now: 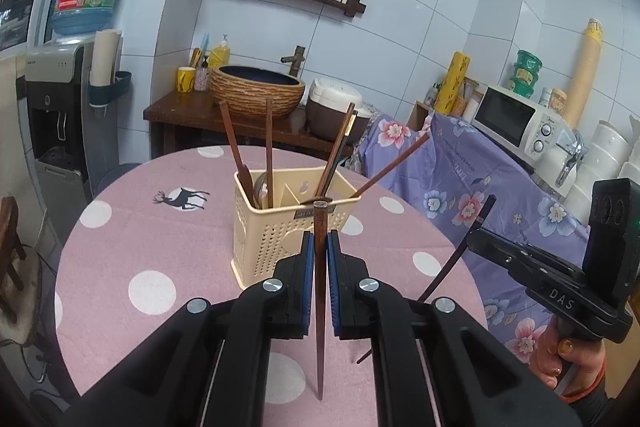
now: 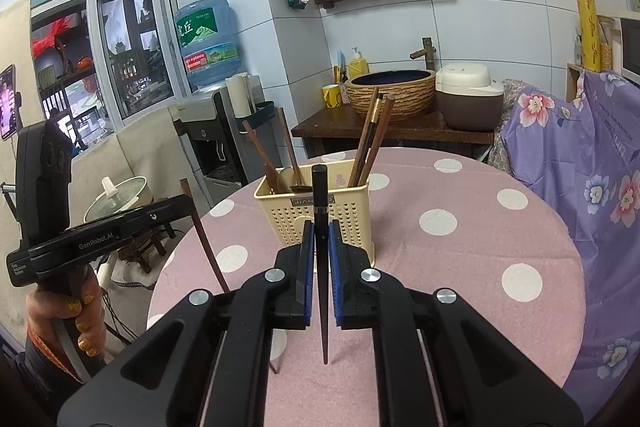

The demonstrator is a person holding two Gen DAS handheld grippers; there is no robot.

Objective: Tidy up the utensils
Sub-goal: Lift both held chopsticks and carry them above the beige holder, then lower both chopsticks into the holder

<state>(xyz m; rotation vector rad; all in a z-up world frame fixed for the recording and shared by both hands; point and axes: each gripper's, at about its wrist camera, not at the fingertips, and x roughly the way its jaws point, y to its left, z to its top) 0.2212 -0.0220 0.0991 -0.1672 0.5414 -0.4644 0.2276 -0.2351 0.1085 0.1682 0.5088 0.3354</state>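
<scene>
A cream perforated utensil holder (image 1: 280,223) (image 2: 320,215) stands mid-table with several brown chopsticks (image 1: 336,159) (image 2: 368,143) and spoons (image 1: 264,151) in its compartments. My left gripper (image 1: 320,247) is shut on a reddish-brown chopstick (image 1: 319,307), held upright in front of the holder, tip down. My right gripper (image 2: 320,235) is shut on a black chopstick (image 2: 321,267), also upright before the holder. Each gripper shows in the other's view with its chopstick: the right (image 1: 476,239) and the left (image 2: 188,203).
The round table (image 1: 140,247) (image 2: 460,267) has a pink cloth with white dots. A purple floral cover (image 1: 500,187) lies to the right. Behind are a wooden stand with a basin (image 1: 256,89), a rice cooker (image 1: 336,107), a microwave (image 1: 516,119) and a water dispenser (image 1: 60,99).
</scene>
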